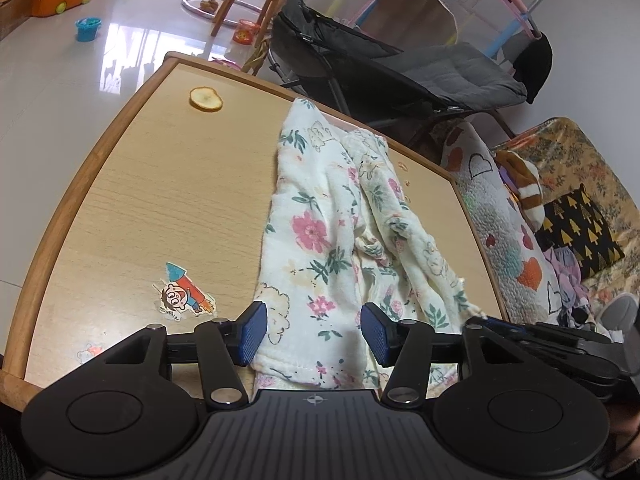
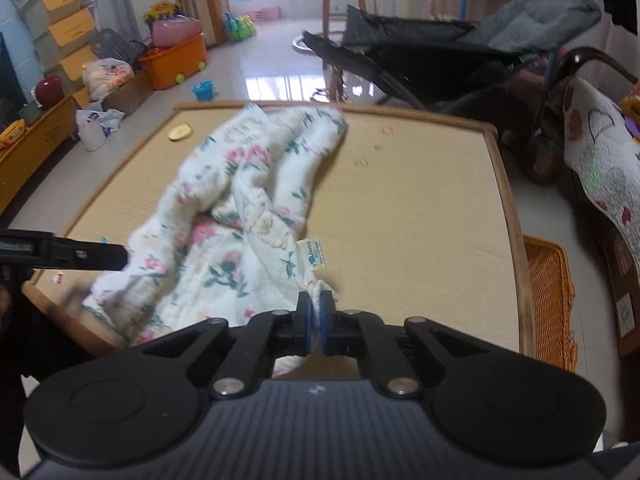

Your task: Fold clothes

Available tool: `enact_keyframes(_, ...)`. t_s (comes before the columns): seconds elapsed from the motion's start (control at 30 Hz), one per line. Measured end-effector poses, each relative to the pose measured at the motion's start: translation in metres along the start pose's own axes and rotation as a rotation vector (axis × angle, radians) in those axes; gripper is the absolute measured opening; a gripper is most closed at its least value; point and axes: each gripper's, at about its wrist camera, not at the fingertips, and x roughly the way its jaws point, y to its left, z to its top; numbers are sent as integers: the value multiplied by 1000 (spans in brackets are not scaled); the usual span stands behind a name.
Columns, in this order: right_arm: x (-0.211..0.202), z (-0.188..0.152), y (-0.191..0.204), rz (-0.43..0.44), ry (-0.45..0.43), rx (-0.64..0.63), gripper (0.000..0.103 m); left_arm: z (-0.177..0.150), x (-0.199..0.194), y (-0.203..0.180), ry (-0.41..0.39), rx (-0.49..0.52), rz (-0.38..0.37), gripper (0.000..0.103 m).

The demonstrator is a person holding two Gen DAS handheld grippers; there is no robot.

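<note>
At lower centre of the right wrist view, the right gripper has its jaws pinching a corner of the floral garment, which stretches toward the upper left across the surface. The left gripper has jaws spread, straddling the near hem.

I see a cream-white garment printed with pink flowers, dark green leaves and pale yellow cloud shapes, and its small label is white with blue lettering. My grippers are black with blue pads. The table is light wood grain with a darker brown rim, carrying a cartoon sticker in teal, red and orange. A yellow slice sits on it. I also see an orange bin with yellow-green wheels, a white quilt with red and orange hearts, and a black cushion patterned with gold trees.
</note>
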Motion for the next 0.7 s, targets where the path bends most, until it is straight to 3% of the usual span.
enact_keyframes(0.23, -10, 5, 22, 43, -41, -87, 4, 1, -2, 2, -9, -13, -8, 54)
enact_keyframes(0.7, -15, 3, 64, 145, 2, -234, 4, 3, -5, 8, -25, -43, -12, 54)
